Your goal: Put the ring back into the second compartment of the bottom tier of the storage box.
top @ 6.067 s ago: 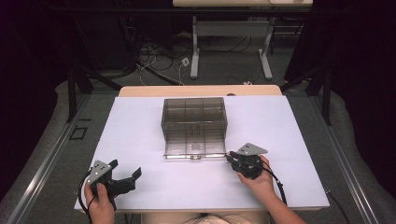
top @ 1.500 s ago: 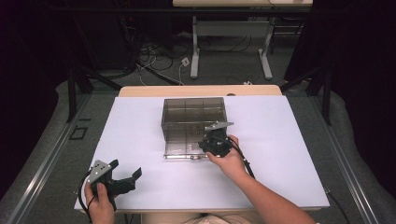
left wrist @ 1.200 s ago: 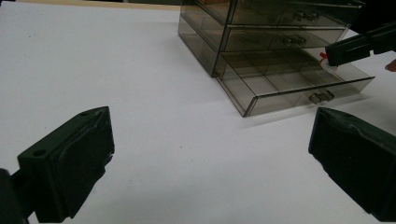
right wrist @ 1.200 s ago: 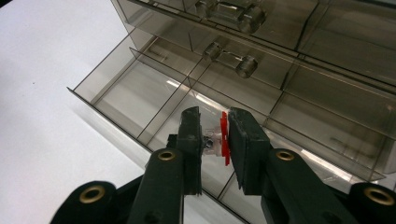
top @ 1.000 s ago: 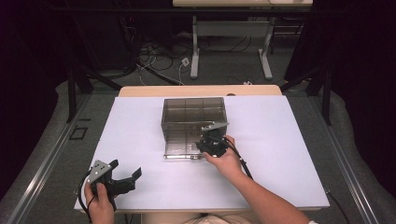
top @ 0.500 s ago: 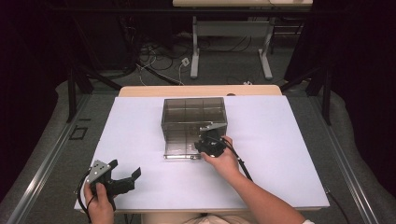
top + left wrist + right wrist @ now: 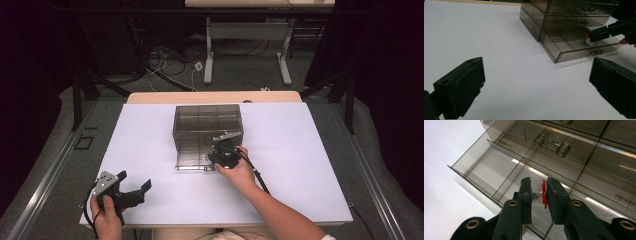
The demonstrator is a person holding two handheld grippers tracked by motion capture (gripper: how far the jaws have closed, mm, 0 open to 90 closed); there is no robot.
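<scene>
A smoky clear drawer cabinet (image 7: pixel 207 120) stands mid-table with its bottom drawer (image 7: pixel 190 161) pulled out. In the right gripper view that drawer (image 7: pixel 496 167) shows divided compartments. My right gripper (image 7: pixel 219 156) hangs over the drawer's right part, shut on a small clear-and-red part (image 7: pixel 539 196) held between its pads above a middle compartment. The left gripper view shows the same right gripper (image 7: pixel 596 36) with the small part (image 7: pixel 588 41) at its tip over the drawer (image 7: pixel 579 48). My left gripper (image 7: pixel 142 189) rests open at the table's front left, its jaws (image 7: pixel 536 77) wide apart around nothing.
The white table top (image 7: pixel 310 150) has bare room on both sides of the cabinet. Two closed upper drawers with clear knobs (image 7: pixel 584 22) sit above the open one. Beyond the table's wooden far edge (image 7: pixel 215 96) are a desk frame and floor cables.
My right gripper has come from the table's front right to over the open drawer, then crept slightly left in the last second. The left gripper has stayed put.
</scene>
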